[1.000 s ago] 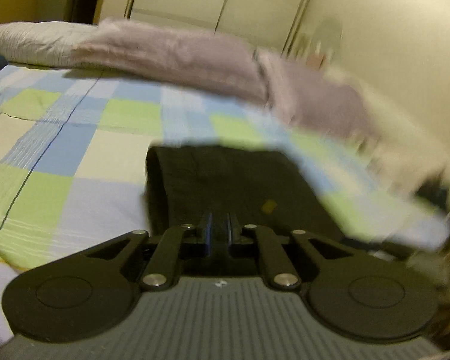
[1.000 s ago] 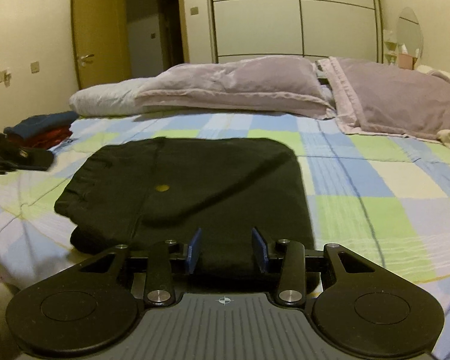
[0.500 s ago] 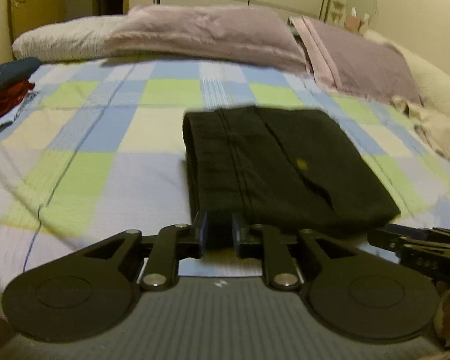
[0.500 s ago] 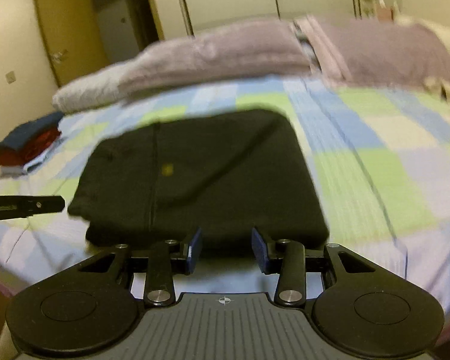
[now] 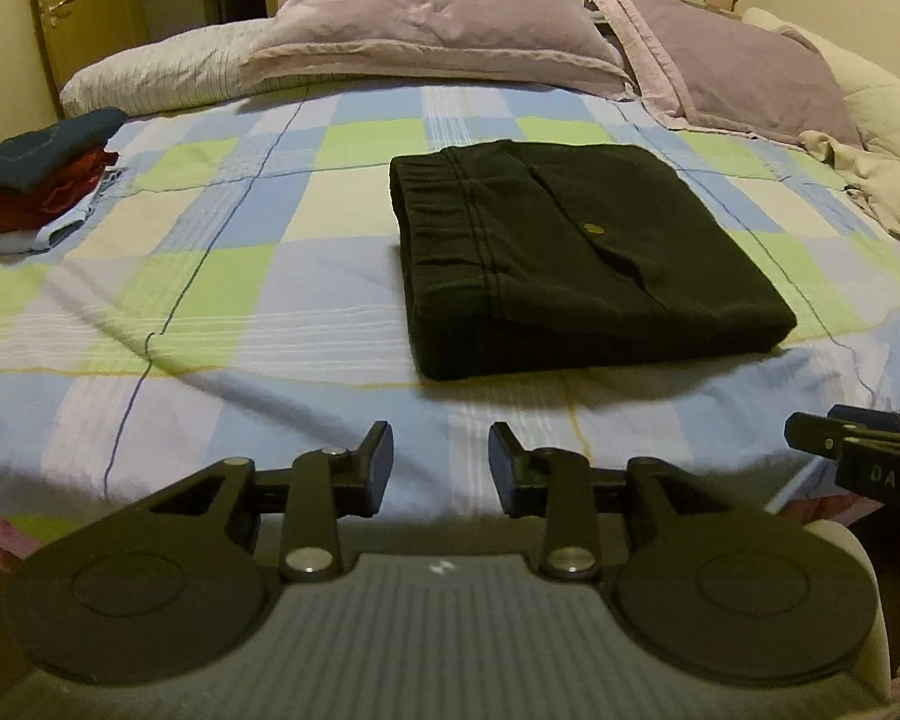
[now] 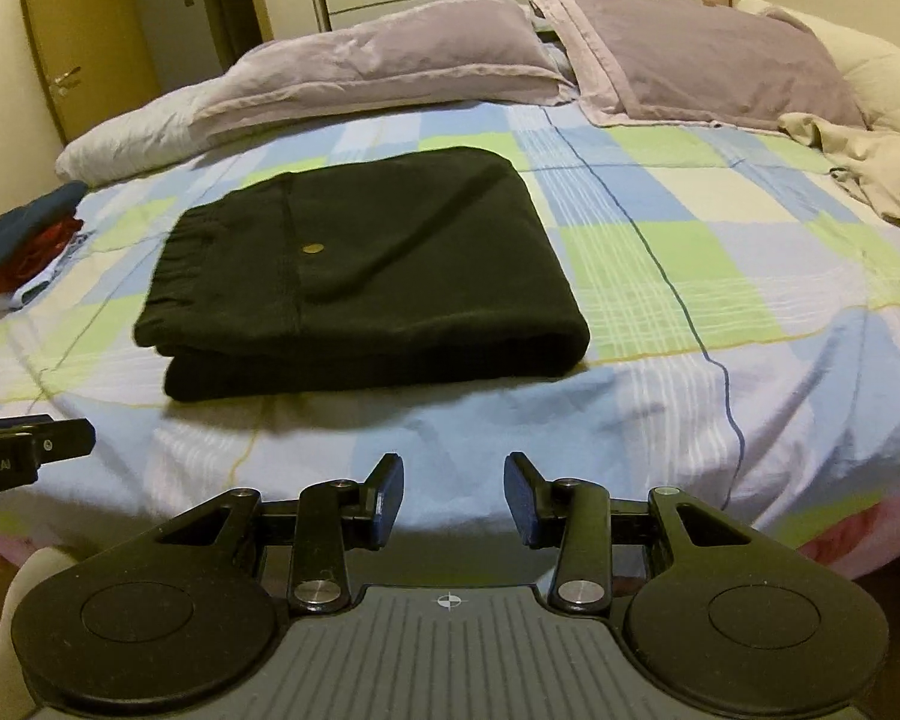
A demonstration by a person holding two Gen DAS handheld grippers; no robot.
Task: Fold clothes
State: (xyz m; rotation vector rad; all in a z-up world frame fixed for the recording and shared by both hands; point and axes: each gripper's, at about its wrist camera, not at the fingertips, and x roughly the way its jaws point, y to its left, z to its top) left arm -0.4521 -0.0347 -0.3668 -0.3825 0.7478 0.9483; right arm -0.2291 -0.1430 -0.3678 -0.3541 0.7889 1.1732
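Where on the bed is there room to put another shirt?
Bare sheet lies between the black garment and the clothes stack, and also right of the garment, before the beige cloth. The strip below the pillows is free too. The left edge is crowded.

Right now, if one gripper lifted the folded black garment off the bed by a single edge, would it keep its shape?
Probably not. The folded black garment is soft cloth in stacked layers, so lifted by one edge it would likely sag and unfold. It looks thick, so perhaps heavy for a single pinch. Pushed across the checked bedsheet, it would more likely bunch than slide. Both grippers sit open and clear of it.
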